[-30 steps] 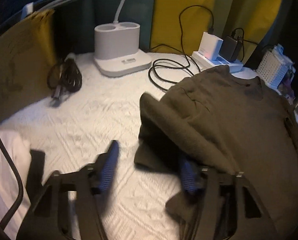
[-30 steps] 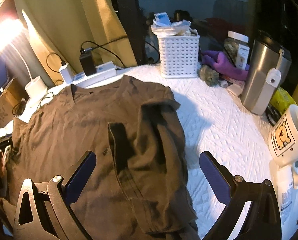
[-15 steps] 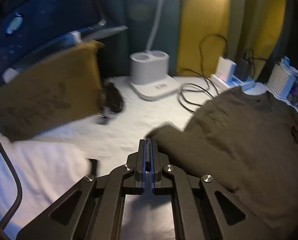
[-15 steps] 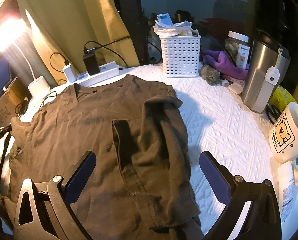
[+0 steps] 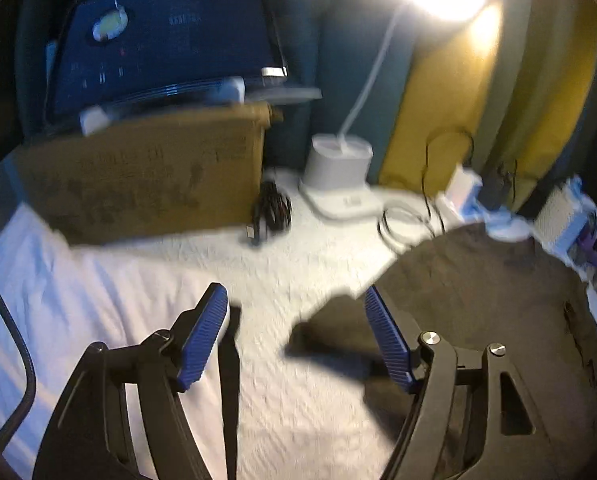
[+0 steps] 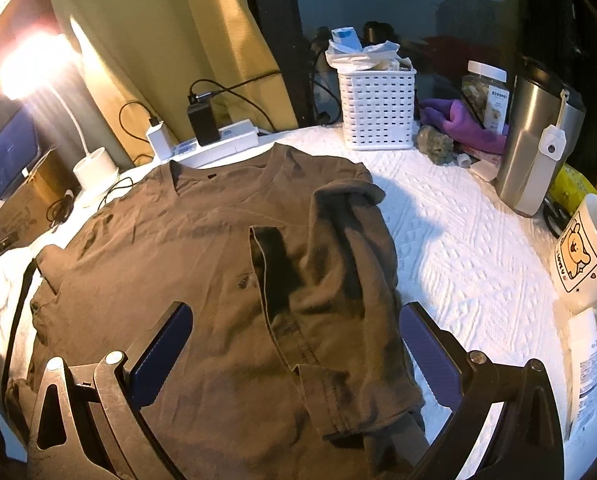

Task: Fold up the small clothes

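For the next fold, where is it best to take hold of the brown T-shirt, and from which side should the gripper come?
Probably the unfolded sleeve of the brown T-shirt, approached from the lamp side. It lies flat on the white cloth with its edge free, whereas the other side is already folded over. The left gripper, its jaws opening with nothing between them, is nearest; the right gripper hovers open above the shirt.

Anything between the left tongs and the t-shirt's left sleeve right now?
Nothing visible. The left tongs hang over bare white tablecloth, their jaws opening and empty, and the brown t-shirt starts right beside the right-hand finger. The cardboard box and lamp base sit farther back.
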The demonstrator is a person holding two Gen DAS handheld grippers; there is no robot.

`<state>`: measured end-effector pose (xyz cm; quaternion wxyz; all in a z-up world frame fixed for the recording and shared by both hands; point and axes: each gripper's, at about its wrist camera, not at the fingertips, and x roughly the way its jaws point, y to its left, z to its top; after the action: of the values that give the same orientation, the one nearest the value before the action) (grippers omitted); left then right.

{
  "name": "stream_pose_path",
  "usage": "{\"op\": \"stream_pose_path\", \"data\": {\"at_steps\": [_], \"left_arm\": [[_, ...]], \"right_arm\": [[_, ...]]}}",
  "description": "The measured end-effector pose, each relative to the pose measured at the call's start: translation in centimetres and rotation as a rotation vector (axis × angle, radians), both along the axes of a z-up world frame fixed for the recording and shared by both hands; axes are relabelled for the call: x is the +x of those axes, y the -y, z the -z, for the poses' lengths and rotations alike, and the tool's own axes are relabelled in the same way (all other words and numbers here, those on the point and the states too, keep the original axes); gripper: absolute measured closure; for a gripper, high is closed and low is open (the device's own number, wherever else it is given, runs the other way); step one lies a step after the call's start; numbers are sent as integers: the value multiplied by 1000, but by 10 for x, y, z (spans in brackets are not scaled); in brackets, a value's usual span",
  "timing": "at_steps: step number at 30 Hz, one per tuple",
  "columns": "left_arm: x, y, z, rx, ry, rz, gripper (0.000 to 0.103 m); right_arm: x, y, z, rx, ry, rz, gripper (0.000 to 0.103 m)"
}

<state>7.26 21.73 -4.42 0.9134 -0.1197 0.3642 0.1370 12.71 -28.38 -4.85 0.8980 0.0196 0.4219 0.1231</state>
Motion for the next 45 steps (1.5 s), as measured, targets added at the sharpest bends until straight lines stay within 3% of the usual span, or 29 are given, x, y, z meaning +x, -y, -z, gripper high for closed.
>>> {"op": "stream_pose_path", "data": {"at_steps": [7,13,14,16,17,18,20,25,30,33,39,45], "left_arm": [[-4,52,44,-11,-147,161,32],[12,76,60,-3,-165,225,32],[13,78,62,3,-164,233,38],[13,86,63,53,-160,237,87],[13,87,61,34,-164,252,94],[13,89,60,36,-172,249,95],[6,97,51,113,-174,230,95],[-22,106,32,166,-163,170,95],[-34,101,48,111,-233,103,91],[-41,85,50,69,-236,60,55],[-40,44,39,24,-193,14,55],[-10,23,50,37,-179,75,52]], "right_arm": [[-3,3,1,15,3,-8,0],[-12,9,2,29,6,-4,0],[-13,10,2,31,6,-3,0],[-16,13,4,37,5,-2,0],[-17,13,4,38,4,-2,0],[-19,15,5,41,3,-1,0],[-19,16,6,44,1,-3,0],[-20,17,9,56,0,-17,0],[-19,14,13,65,-7,-41,0],[-19,14,16,64,-14,-53,0],[-17,21,17,68,-13,-40,0],[-15,22,16,58,-11,-29,0]]}}
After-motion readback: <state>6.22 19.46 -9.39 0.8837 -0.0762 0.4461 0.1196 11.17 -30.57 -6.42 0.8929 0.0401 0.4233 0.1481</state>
